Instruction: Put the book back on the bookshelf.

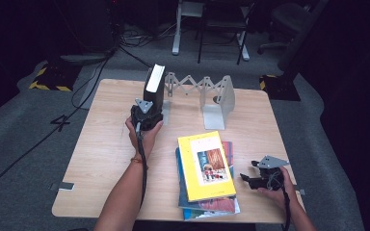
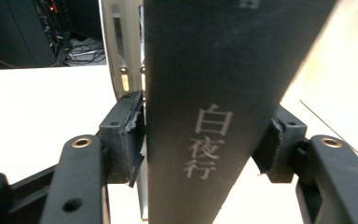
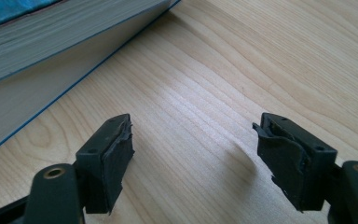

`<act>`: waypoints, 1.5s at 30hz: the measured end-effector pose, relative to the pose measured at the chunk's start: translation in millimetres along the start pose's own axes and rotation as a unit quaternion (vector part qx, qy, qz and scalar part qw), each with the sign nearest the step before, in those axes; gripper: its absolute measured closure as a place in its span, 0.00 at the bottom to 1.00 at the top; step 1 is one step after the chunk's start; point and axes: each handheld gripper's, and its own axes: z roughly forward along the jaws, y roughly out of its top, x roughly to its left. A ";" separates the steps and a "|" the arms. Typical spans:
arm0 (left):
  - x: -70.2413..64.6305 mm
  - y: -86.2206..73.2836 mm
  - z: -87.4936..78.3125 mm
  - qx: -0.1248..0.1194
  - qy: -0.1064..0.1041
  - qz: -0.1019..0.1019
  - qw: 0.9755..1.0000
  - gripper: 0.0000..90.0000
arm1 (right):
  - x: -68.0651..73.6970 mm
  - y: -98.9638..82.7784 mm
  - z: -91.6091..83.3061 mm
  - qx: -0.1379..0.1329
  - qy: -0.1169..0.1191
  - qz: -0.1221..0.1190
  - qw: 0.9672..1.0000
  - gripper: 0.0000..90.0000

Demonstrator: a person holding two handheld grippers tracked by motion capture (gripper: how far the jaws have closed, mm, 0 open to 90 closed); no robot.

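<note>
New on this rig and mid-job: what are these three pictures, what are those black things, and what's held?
A person works by hand, holding a black two-jaw claw in each hand. The high view looks down on the pale wooden table. The other two views come from cameras riding on each claw.

The left claw has the upright black book with pale lettering on its spine between its jaws, beside the grey metal expanding book rack. The pads sit at both covers, but I cannot tell whether they press.

The right claw is open and empty, low over the table beside the flat stack of books topped by a yellow paperback.
</note>
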 end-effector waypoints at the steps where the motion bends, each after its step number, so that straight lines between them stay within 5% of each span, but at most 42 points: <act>1: 0.3 -0.1 -1.3 0.001 -0.002 0.003 1.000 0.44 | 0.0 0.0 0.0 0.000 0.000 0.001 1.000 0.30; 18: 19.0 -4.3 -25.1 0.025 -0.043 0.029 0.998 0.39 | 1.0 2.4 -4.2 -0.005 -0.001 -0.002 1.000 0.30; 25: 24.4 -8.5 -35.9 0.050 -0.063 0.060 0.995 0.37 | 1.1 5.1 -8.7 -0.017 0.003 0.000 1.000 0.30; 35: 26.3 -21.2 -63.5 0.075 -0.117 0.113 0.984 0.35 | 5.2 10.8 -15.5 -0.025 0.010 -0.004 1.000 0.30; 40: 27.5 -33.7 -78.1 0.097 -0.147 0.134 0.975 0.34 | 8.4 15.0 -21.5 -0.034 0.021 -0.003 0.999 0.30; 42: 26.8 -42.0 -85.3 0.109 -0.165 0.149 0.969 0.34 | 12.1 18.1 -25.2 -0.036 0.026 -0.011 0.999 0.31; 44: 26.1 -44.3 -87.2 0.112 -0.169 0.151 0.967 0.34 | 14.9 20.0 -27.8 -0.039 0.030 -0.017 0.999 0.31; 45: 25.5 -47.1 -89.8 0.117 -0.177 0.161 0.964 0.34 | 14.9 20.0 -27.8 -0.039 0.030 -0.017 0.999 0.31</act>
